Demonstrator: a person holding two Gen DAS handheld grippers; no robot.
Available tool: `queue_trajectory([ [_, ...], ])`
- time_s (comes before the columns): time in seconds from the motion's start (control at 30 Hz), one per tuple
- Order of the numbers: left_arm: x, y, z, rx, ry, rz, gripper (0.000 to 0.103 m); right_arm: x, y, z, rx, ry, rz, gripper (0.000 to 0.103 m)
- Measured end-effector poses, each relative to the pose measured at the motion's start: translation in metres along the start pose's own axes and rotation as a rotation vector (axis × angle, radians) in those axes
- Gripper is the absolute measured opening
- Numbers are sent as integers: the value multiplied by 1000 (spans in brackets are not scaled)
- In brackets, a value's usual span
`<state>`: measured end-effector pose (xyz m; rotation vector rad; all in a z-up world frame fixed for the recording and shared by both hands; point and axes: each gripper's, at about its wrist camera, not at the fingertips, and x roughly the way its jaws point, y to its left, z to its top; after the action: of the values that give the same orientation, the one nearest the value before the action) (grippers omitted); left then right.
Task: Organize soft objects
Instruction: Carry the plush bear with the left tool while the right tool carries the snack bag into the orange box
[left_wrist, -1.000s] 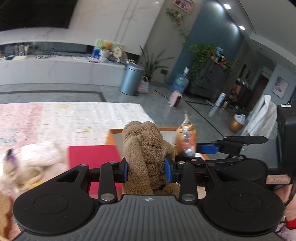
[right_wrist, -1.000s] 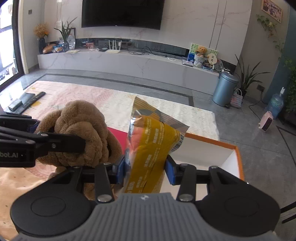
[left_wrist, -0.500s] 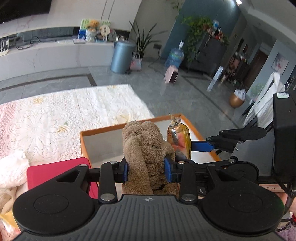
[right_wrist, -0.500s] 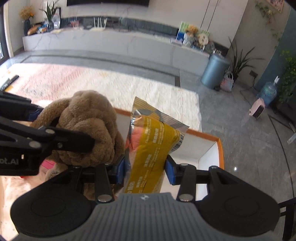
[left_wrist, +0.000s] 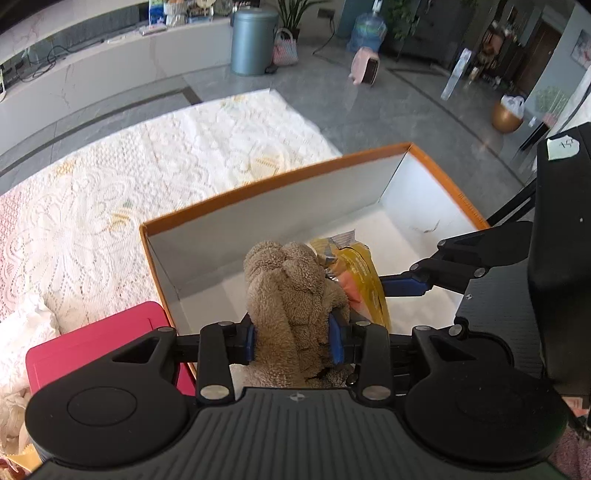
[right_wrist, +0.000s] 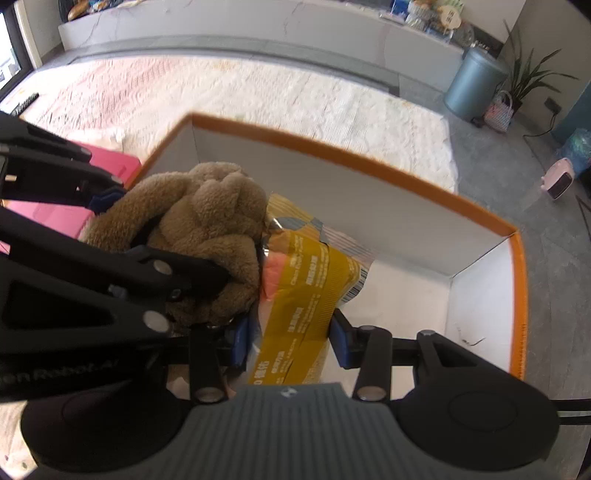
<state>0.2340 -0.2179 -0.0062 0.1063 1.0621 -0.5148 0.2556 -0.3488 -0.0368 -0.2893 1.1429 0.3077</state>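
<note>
My left gripper (left_wrist: 294, 341) is shut on a brown plush toy (left_wrist: 291, 295), held over the left part of an open orange-rimmed box with white walls (left_wrist: 266, 218). My right gripper (right_wrist: 291, 339) is shut on a yellow snack bag (right_wrist: 303, 291), held over the same box (right_wrist: 388, 214), right beside the plush toy (right_wrist: 207, 229). The bag also shows in the left wrist view (left_wrist: 364, 273), pressed against the plush. The left gripper's black arm (right_wrist: 92, 258) crosses the right wrist view on the left. The box floor under both objects is white and bare.
A red flat case (left_wrist: 96, 347) lies just left of the box, also in the right wrist view (right_wrist: 107, 166). White soft items (left_wrist: 22, 332) lie at the far left on a lace-patterned cloth (left_wrist: 129, 173). Grey floor and a blue bin (left_wrist: 253, 35) lie beyond.
Both grippers moved forward and tilted down over the box with their objects held. The box interior now fills the view, and plush and bag hang lower, inside its rim.
</note>
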Motion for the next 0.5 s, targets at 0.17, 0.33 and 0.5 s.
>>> queue_trajectory([
  [0.17,5,-5,-6,31,26,38,43,14,3,-3,-10,39,20,44],
  [0.33,10,-6,-8,42,37,69,48,20,7,-4,-12,68,37,45],
  [0.5,10,-7,-8,56,37,98,50,18,11,-3,-23,67,55,46],
])
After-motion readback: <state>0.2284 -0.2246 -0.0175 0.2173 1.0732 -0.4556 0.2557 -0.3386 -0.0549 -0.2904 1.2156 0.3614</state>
